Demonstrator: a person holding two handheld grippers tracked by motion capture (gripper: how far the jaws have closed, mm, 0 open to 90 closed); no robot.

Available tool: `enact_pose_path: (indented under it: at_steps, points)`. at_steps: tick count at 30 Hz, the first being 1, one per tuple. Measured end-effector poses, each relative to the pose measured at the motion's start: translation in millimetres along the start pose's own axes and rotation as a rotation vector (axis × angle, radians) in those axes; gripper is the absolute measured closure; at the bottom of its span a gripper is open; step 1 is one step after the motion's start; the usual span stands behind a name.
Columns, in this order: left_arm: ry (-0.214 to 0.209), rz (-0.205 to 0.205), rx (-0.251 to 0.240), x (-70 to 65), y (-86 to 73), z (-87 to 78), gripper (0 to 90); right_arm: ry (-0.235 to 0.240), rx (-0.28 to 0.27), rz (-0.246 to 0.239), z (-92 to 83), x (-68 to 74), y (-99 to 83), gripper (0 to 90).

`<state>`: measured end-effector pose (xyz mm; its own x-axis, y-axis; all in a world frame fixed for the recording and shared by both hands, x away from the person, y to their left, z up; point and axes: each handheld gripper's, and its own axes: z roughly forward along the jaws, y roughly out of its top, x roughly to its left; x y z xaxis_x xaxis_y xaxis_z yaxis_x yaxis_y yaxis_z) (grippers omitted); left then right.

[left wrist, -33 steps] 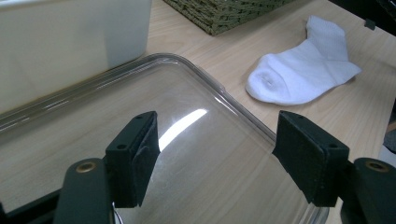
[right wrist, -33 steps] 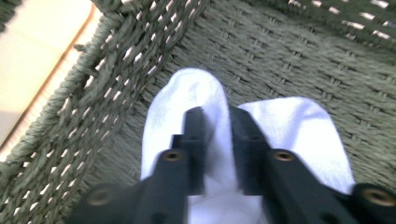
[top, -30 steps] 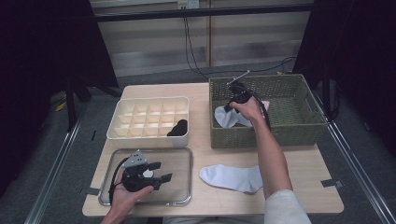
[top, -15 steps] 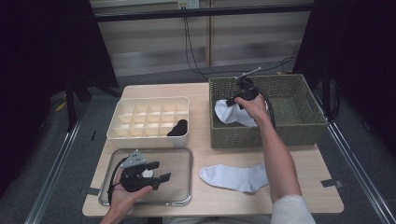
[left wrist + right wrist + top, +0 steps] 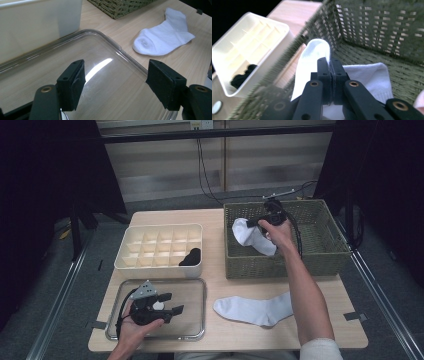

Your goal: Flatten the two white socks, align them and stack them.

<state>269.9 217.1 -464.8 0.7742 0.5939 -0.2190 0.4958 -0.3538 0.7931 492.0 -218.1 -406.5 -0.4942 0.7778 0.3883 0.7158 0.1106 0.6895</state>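
Right gripper view: the right tongs [image 5: 329,72] pinch a white cotton sock [image 5: 312,57] inside the green woven basket [image 5: 377,30]; the left tongs [image 5: 167,302] gape wide over a clear plastic tray [image 5: 192,287].

- two white socks: one held up in the basket [image 5: 252,236], one flat on the table [image 5: 255,309]
- one wicker basket [image 5: 330,255]
- one cream divided organiser [image 5: 160,249]
- one dark rolled bundle in it [image 5: 190,257]
- one clear tray [image 5: 192,290]
- two grippers: left [image 5: 170,304], right [image 5: 256,223]

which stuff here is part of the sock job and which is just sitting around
In the job:
- right gripper, shut on the white sock
- wicker basket it hangs over
- second white sock flat on the table

Lying about:
- left gripper, open over the clear tray
- divided organizer box with a black item
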Motion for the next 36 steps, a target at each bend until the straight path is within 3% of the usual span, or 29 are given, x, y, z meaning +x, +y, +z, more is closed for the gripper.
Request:
enact_pose_path:
  at_steps: [16,36]
  points:
    - [0.010,0.003,-0.013,0.4,0.4,-2.5,29.5,0.035,-0.147,-0.005,-32.6,11.1,-2.4,88.3]
    - [0.012,0.001,-0.012,0.5,0.2,-1.3,29.1,0.085,-0.268,-0.023,-60.3,30.7,-3.4,88.2]
